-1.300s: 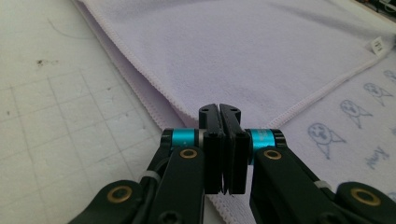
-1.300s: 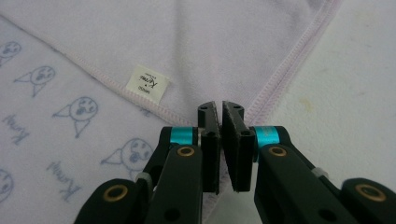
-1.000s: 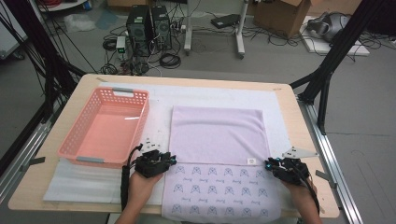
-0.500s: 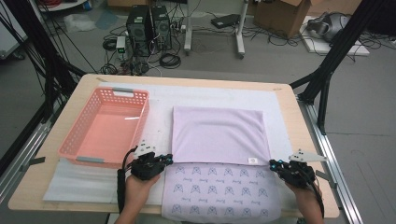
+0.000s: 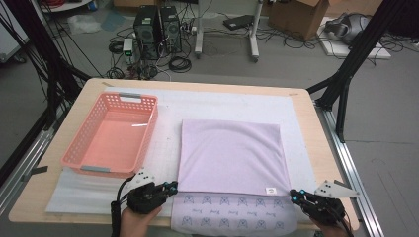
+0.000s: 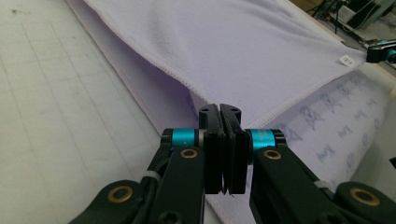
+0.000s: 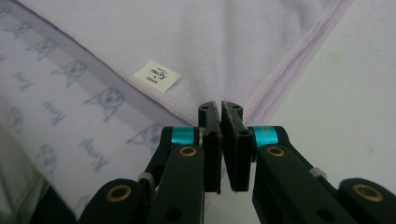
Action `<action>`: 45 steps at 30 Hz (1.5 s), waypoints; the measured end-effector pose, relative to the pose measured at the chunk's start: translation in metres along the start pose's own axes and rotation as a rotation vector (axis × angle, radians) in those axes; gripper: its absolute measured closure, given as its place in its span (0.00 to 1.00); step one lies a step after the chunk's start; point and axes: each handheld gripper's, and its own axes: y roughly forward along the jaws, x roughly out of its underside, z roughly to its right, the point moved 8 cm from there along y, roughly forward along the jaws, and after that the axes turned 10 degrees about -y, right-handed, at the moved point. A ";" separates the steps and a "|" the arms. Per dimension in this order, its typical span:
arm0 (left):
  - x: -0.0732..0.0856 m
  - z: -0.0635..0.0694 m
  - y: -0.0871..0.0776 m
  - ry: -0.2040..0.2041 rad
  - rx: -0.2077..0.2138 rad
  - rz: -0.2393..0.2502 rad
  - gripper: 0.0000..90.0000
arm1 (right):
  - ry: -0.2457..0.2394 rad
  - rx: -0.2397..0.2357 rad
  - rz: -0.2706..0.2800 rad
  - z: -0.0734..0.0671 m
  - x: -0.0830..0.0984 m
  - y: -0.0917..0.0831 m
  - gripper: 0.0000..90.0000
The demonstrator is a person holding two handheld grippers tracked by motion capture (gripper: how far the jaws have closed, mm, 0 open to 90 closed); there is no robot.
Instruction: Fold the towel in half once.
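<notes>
two grippers, both with jaws pressed together. left gripper sits at the near-left corner of the lilac towel; right gripper at the near-right corner. in the left gripper view the jaws meet with no gap, tips right at the stitched hem; the same holds in the right gripper view, tips at the corner of the folded edge. i cannot tell from either view whether cloth is actually caught between the pads.

towel lies flat on the white mat on the table, folded once: the plain upper layer covers the far part, and a printed strip of the lower layer is exposed along the near edge. pink basket stands to the left, empty, apart from the towel.

risks, as judged:
- if one gripper holds only one layer, or none, the next fold would come out skewed or one corner would drop.
- unequal lift between hands would drag the towel across the mat and wrinkle it.
- the printed strip hangs near the table's front edge; a pull toward the person could slide the towel off.

writing: small white label sewn at the hem carries dark script, too small to read surely. the print shows cat faces with a repeated script word, not legible with confidence.
</notes>
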 end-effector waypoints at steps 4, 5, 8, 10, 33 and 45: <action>0.011 0.005 -0.011 0.010 0.014 -0.016 0.98 | -0.008 -0.014 -0.003 -0.011 0.007 -0.009 0.96; 0.013 0.007 -0.013 0.009 0.017 -0.017 0.98 | -0.010 -0.017 -0.003 -0.015 0.008 -0.011 0.96; 0.019 0.014 -0.023 0.020 0.036 -0.026 0.98 | -0.010 -0.026 -0.002 -0.023 0.012 -0.018 0.96; 0.024 0.019 -0.029 0.035 0.046 -0.034 0.98 | -0.011 -0.037 -0.006 -0.029 0.016 -0.023 0.96; -0.007 -0.004 0.016 -0.007 0.026 -0.018 0.60 | 0.066 0.046 -0.018 -0.004 0.005 -0.007 0.80; 0.002 -0.001 0.046 0.111 -0.082 -0.094 0.98 | 0.080 0.038 -0.073 0.009 0.002 0.023 0.96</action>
